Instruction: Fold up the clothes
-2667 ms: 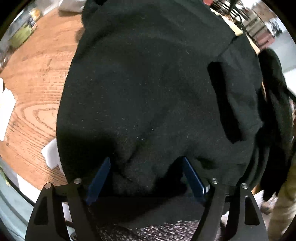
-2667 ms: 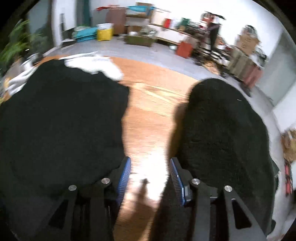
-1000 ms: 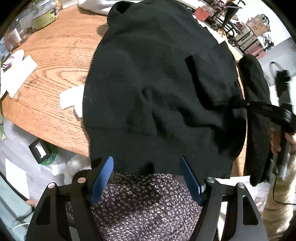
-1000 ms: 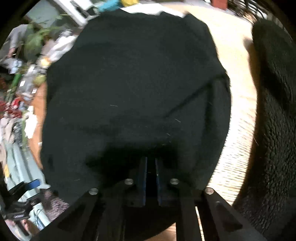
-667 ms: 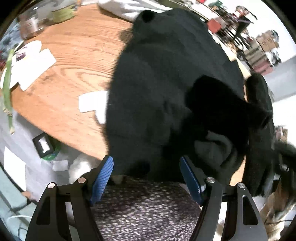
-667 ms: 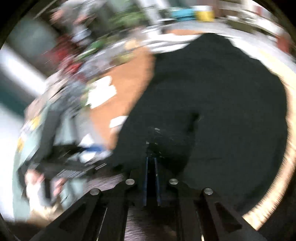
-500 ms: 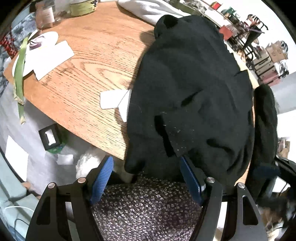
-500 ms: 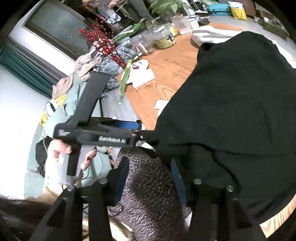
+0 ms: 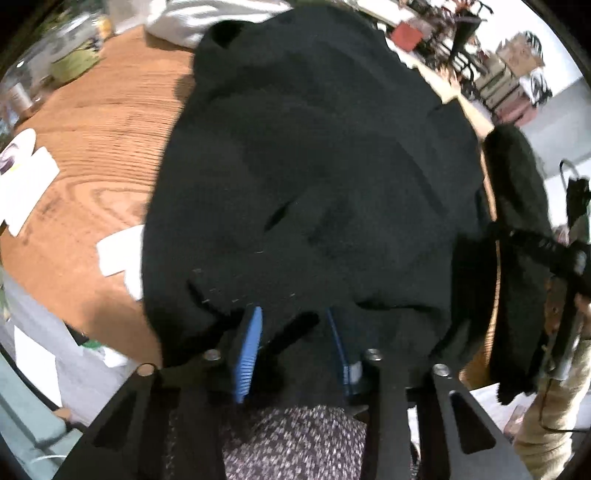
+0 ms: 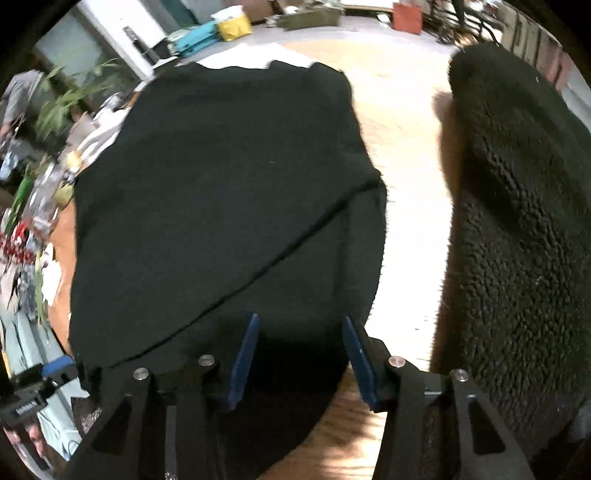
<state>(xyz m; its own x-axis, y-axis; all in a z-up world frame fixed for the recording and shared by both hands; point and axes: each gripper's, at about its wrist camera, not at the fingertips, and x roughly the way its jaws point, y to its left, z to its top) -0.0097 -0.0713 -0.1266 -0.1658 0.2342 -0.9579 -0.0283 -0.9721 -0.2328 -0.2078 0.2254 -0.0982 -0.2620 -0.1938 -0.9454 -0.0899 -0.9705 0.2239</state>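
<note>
place: we read this as a lived-in home, part dining room, part storage
surface: round oak-grain wooden surface (image 9: 92, 122), dining-table type
on the surface: glass jars (image 9: 26, 85), a white plate (image 9: 16, 151), loose paper slips (image 9: 118, 251), white cloth (image 9: 207, 18), black garments (image 10: 221, 192)
plants: leafy houseplant (image 10: 70, 103) by the wall, red berries (image 10: 14, 243) at the surface's edge
clutter: we see cardboard boxes (image 9: 517, 55), a red bag (image 9: 406, 35), a yellow bag (image 10: 234, 26), teal bundles (image 10: 195, 35) on a grey floor (image 10: 369, 27)
furniture: dark chairs (image 9: 465, 44) in the back
verdict: domestic, not a lab or shop
</note>
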